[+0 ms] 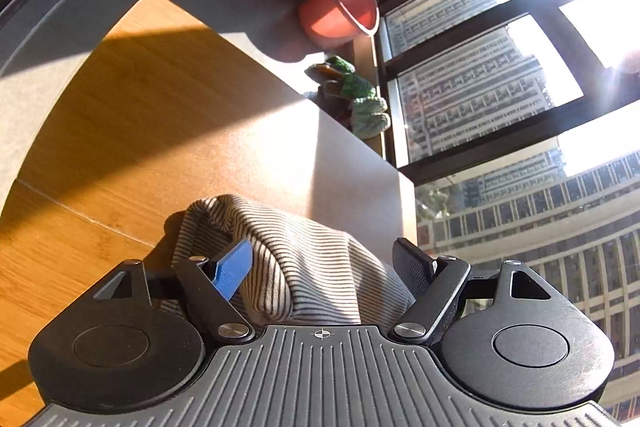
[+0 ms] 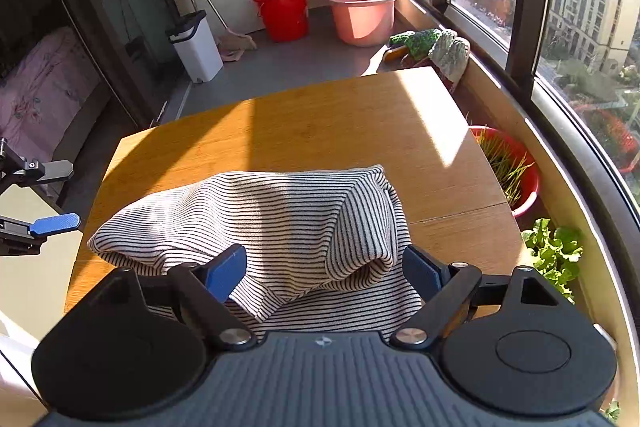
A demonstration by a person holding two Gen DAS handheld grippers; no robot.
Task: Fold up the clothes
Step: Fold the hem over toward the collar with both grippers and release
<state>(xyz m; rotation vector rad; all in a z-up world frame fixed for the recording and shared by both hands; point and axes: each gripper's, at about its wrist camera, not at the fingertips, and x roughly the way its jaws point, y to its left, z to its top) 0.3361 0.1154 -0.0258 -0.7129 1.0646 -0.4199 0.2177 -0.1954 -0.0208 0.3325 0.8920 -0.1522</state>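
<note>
A striped grey-and-black garment lies bunched on the wooden table, its right end folded over into a thick roll. My right gripper is open just before its near edge, and the cloth lies loose between the blue pads. My left gripper is open at the table's left side, level with the garment's left end. In the left wrist view, which is tilted, the garment humps up between the wide fingers of the left gripper on the table, and neither pad presses it.
Beyond the table stand a red bucket, a pink basin and a white bin. A green knitted cloth lies on the window ledge. A red pot of grass and a leafy plant sit to the right.
</note>
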